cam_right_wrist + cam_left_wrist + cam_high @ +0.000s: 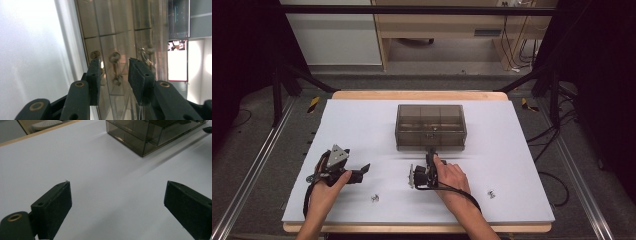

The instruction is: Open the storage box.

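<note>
A smoke-tinted clear plastic drawer box stands on the white sheet that covers the wooden table, near the middle and toward the far edge. It is rectangular, with glossy walls and thin partitions that split it into compartments.

The right gripper lies at the box's near front face, turned on its side in the person's right hand. In the right gripper view its black, matte jaws stand a little apart on either side of a small metal knob on the drawer front; the pads do not press on it, so the grip is released.

The left gripper rests well to the left of the box, held by the left hand, with a grey three-cornered plate on top. Its jaws are spread wide over bare sheet, holding nothing.

Two small metal pieces lie on the sheet near the front edge, too small to identify.
</note>
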### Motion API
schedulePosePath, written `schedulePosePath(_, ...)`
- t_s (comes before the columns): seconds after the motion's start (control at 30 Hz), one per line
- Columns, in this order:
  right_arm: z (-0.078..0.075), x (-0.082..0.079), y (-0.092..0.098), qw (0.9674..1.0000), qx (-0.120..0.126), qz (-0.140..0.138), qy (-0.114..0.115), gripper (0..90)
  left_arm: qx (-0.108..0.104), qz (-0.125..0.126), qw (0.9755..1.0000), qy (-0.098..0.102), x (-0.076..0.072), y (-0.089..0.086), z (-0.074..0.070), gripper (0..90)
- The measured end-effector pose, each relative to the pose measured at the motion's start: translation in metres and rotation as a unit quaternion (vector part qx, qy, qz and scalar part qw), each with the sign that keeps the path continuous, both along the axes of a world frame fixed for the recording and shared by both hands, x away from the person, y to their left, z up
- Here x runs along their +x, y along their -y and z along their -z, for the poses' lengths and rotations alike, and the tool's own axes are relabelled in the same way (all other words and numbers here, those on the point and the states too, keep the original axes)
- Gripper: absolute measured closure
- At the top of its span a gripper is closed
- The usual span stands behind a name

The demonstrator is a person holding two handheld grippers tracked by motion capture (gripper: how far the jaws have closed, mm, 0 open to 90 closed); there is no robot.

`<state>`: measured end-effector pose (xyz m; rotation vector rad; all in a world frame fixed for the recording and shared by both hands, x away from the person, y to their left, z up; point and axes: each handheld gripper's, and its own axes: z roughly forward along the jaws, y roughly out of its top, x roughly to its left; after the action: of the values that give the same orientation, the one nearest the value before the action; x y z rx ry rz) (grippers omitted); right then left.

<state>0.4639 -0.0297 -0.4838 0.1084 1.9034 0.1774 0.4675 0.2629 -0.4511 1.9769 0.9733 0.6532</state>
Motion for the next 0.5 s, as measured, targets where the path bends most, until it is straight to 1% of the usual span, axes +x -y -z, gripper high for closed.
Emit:
schedulePosePath(0.07,-0.004,-0.002,0.002,0.9999,0.013,0.004,0.001,61.5,0.001,0.000,1.0000,0.000,0.000,0.001,0.001,7.3)
schedulePosePath(0.2,-0.012,-0.007,0.013,0.9988,0.044,0.019,-0.008,61.2,0.003,0.006,1.0000,0.001,-0.001,0.003,0.000,7.3)
schedulePosePath(0.3,-0.016,-0.008,0.022,0.9981,0.054,0.028,-0.012,61.0,0.007,0.011,0.9999,0.001,-0.002,0.006,-0.001,7.7)
schedulePosePath(0.5,-0.021,-0.006,0.044,0.9938,0.090,0.055,-0.034,59.8,0.012,0.023,0.9997,-0.002,-0.002,0.013,0.000,8.5)
